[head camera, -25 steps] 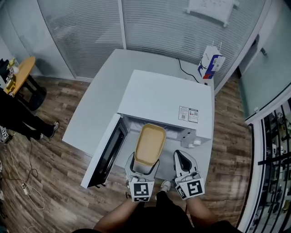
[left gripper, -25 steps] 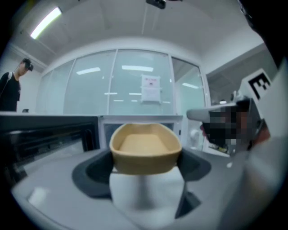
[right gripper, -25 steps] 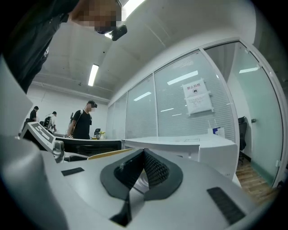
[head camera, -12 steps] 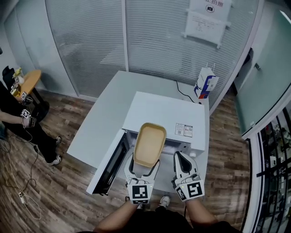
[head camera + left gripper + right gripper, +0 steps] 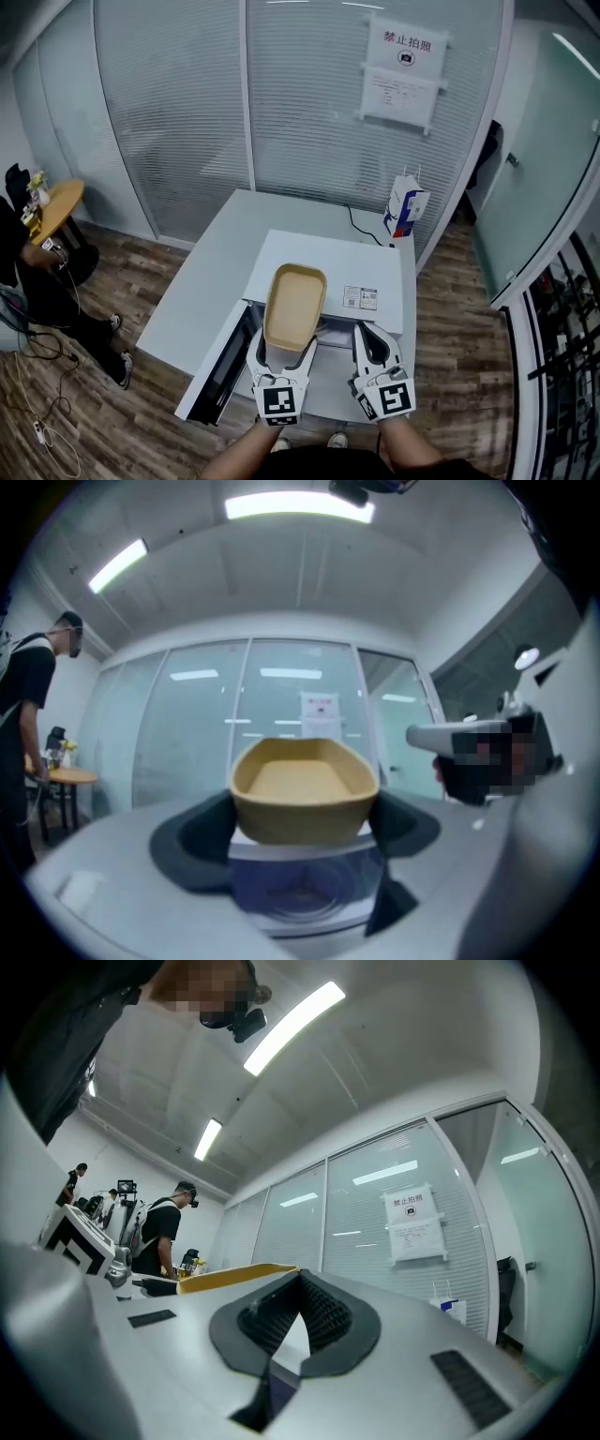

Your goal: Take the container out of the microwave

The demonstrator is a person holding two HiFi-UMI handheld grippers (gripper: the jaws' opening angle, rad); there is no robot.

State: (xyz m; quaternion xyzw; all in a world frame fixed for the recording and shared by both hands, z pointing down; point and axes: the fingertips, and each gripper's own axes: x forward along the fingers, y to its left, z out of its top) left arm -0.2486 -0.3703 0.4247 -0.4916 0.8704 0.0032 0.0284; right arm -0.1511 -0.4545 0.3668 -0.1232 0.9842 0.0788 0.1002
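Over the open front of the white, boxy microwave (image 5: 352, 265), the left gripper (image 5: 286, 339) is spread wide. Its dark pads press on both sides of the container (image 5: 294, 305), a tan, matte, round-cornered oblong, empty inside. At the microwave's front right, the right gripper (image 5: 370, 330) has its ribbed jaws closed on nothing. Only the left gripper view shows the container's sloping outer side. The head view shows its long axis pointing away from the person, over the microwave's top, opening upward.

Head view: high above microwave (image 5: 309, 248), facing steeply down.
Left gripper view: low, level, toward glass wall (image 5: 197, 733) behind microwave.
Right gripper view: alongside, tilted slightly up.
Shared: notice (image 5: 403, 70) on that wall.
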